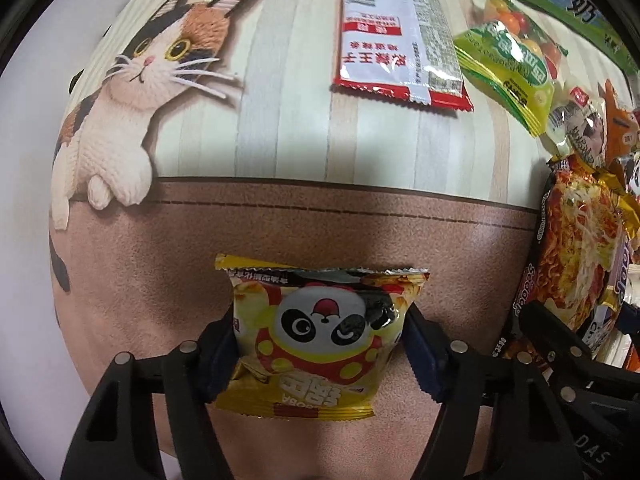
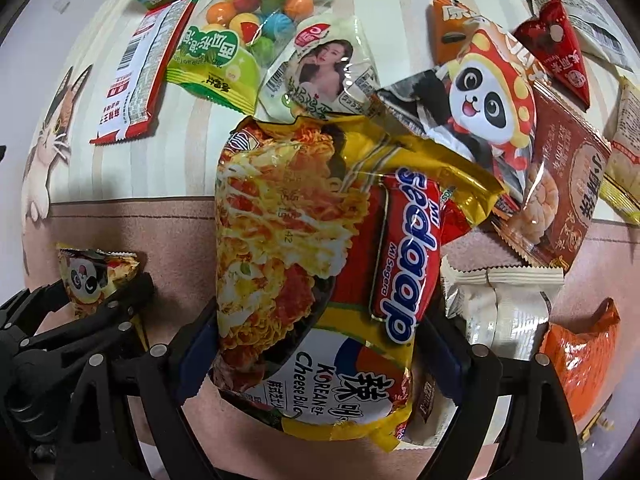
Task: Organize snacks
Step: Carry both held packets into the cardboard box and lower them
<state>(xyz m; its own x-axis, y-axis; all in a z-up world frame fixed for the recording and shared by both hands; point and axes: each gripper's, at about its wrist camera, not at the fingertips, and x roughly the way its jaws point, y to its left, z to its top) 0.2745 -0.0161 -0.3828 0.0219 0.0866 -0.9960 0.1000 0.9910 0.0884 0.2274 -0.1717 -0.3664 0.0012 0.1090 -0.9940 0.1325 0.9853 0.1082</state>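
Left tongs (image 1: pixel 320 344) pinch the panda snack bag (image 1: pixel 320 336), lower centre: light, crinkly, crushable. Right tongs (image 2: pixel 320 356) open, straddling the noodle pack (image 2: pixel 296 264); grip mid-sides.

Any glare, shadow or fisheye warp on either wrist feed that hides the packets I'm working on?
Left wrist view: sharp; strong fisheye bending at the edges; shadow on the brown mat around the panda snack packet; slight glare on its foil. Right wrist view: glare streaks on the Korean cheese noodle packet, label readable; corners vignetted black.
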